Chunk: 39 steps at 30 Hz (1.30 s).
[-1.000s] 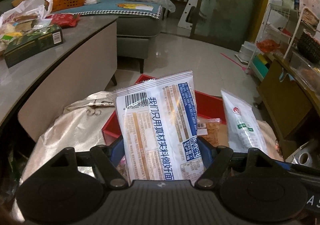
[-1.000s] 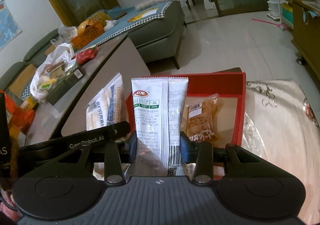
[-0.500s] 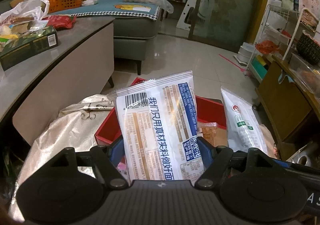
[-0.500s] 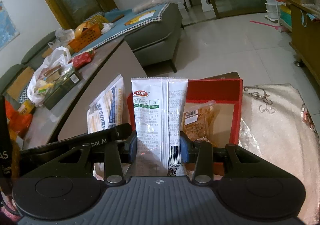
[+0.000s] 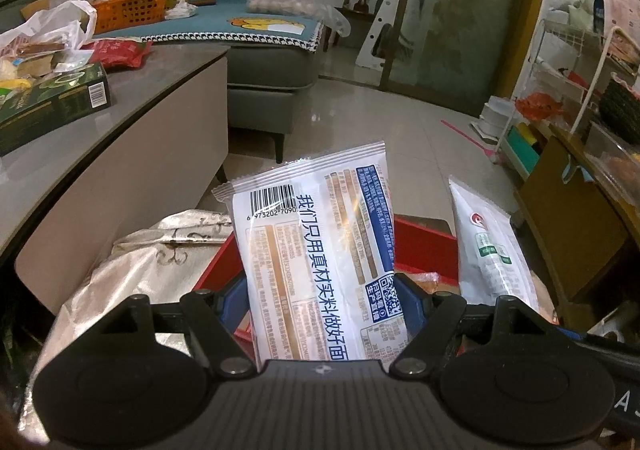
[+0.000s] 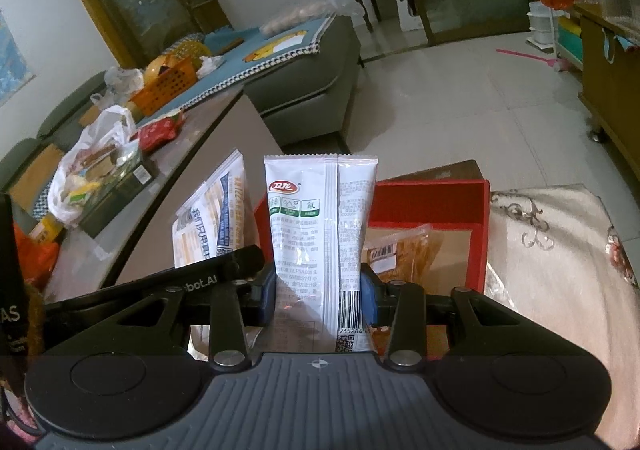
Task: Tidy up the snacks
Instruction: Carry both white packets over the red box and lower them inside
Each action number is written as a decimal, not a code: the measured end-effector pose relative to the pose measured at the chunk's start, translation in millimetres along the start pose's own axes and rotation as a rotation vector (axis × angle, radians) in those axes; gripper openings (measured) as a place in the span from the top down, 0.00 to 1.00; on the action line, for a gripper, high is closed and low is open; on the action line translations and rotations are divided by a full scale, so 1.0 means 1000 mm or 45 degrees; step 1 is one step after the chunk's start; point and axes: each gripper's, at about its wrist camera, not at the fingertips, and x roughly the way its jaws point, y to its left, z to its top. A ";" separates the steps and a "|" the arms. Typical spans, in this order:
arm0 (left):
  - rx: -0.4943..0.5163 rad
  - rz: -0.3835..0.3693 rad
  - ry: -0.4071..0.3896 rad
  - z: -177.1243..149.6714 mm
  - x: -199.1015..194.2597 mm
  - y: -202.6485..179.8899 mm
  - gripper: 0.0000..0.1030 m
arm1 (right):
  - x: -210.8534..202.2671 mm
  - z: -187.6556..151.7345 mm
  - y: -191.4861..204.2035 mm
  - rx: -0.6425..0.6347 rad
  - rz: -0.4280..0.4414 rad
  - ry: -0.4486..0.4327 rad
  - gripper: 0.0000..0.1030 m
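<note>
Both packets were in transit to the red box (image 6: 432, 201), a judgement from how they hung above it. The left gripper (image 5: 320, 302) clamped a blue-and-white noodle packet (image 5: 320, 250), long axis upright over the box's left side; the right gripper (image 6: 318, 290) clamped a white snack packet (image 6: 320, 234), also upright, above the box's middle. Next, each needed lowering flat beside the orange packet (image 6: 400, 254) before its jaws let go.

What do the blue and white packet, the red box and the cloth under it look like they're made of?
Blue and white packet: glossy plastic film, crimped top seal. Red box: probably matte cardboard, with stiff straight walls. Cloth: seemingly satin-like fabric, sheeny with embroidered scrolls.
</note>
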 end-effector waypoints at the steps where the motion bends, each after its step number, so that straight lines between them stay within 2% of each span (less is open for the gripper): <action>1: 0.002 0.004 -0.002 0.001 0.002 -0.001 0.35 | 0.001 0.001 -0.001 0.009 0.003 -0.003 0.52; 39: 0.116 0.098 0.061 -0.003 0.060 -0.023 0.35 | 0.046 0.004 -0.024 0.021 -0.122 0.067 0.52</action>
